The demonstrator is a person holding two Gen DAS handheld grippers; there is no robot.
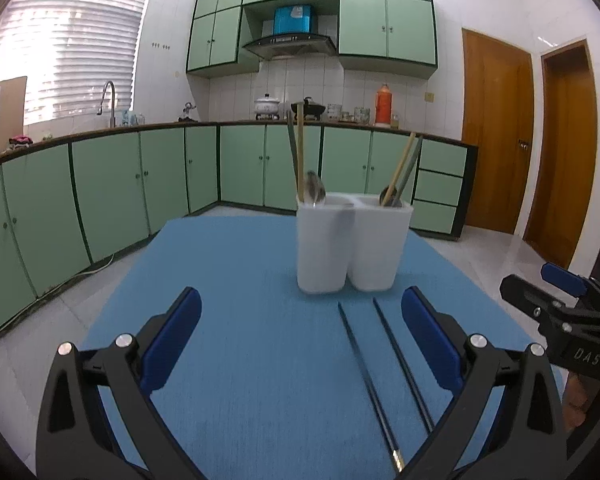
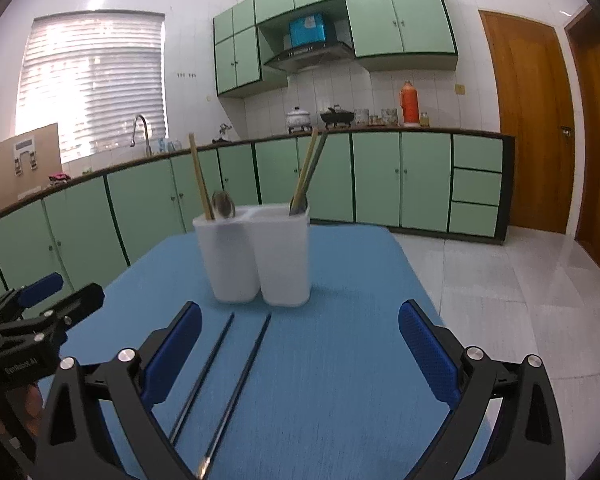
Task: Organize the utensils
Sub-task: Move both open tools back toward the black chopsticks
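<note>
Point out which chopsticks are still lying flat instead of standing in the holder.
The dark pair on the blue mat, just before the white holder. The tan and green ones stand upright inside its compartments.

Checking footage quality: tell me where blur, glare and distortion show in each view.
Left wrist view: window blown out, counter line bowed by fisheye, black chopsticks and white holder slightly smeared. Right wrist view: window again overexposed, glare on the floor tiles, dark vignette in the corners, holder edges soft.
</note>
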